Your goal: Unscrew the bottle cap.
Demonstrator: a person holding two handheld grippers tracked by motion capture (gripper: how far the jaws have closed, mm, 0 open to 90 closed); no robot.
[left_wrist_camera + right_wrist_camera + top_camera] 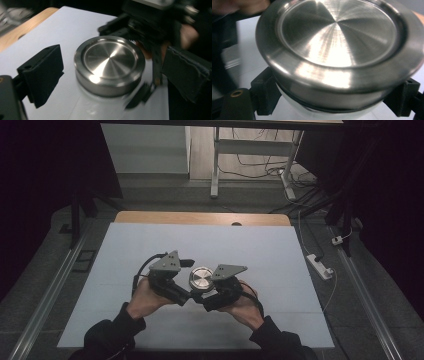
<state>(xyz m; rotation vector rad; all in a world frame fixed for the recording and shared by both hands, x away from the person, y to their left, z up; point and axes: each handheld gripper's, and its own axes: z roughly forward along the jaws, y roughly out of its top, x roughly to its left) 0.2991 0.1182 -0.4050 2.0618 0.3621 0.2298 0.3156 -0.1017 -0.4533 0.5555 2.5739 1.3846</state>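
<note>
— Gripping from the lower right of the high view: right hand-held gripper (204, 296), jaws clamped on the lower body of the round steel container (201, 278). Confirmed in the right gripper view, black pads (265, 93) pressed against both sides below the wide lid rim.

— And the left hand-held gripper (192, 295)?

— Jaws standing wide, touching nothing. Visible in the left gripper view: one black pad (43, 72) at lower left, well clear of the container wall; the other a blurred dark shape at lower right, just beside the base. Nothing pinched between them.

— Placement of the container?

— Just below the centre of the high view, between the two grey three-cornered plates, standing upright over the white surface (280, 265). Resting or lifted slightly: cannot tell. Brushed lid facing up, shallow recess inside a raised rim.

— Farther back?

— Bare white sheet running toward the top of the frame, then a strip of wooden edge (150, 217) behind it. Beyond that, grey floor, white desk legs (215, 165) and loose cables at upper right, plus a power strip (320, 266) beside the right edge of the sheet.
</note>
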